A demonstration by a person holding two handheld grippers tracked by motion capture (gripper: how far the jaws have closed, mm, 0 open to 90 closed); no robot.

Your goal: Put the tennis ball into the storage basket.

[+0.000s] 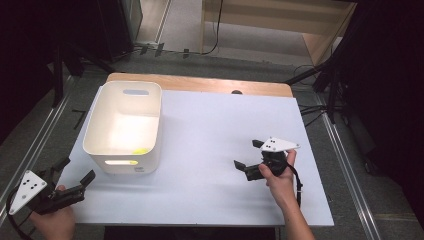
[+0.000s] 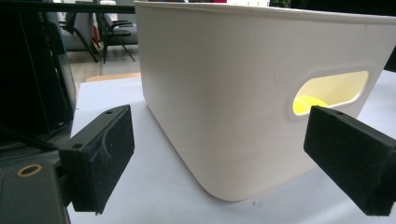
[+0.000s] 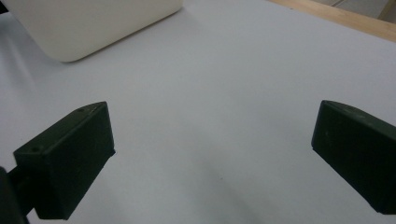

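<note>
Open tongs flank a white plastic bin (image 1: pixel 123 126) on the table's (image 1: pixel 210 145) left side.

Your left tongs (image 1: pixel 76 176) gape wide just off its near corner; your right tongs (image 1: pixel 248 155), equally wide, hover well apart over bare table. The bin looks light, stiff, smooth-walled (likely slippery): take it by the rim or the handle slot (image 2: pixel 329 91), where something yellow (image 2: pixel 308 103) shows inside.

The table (image 1: pixel 210 150) is brightly lit from above, the surroundings are left dark; the white bin (image 1: pixel 122 125) is overexposed inside, near jaws are blurred
</note>
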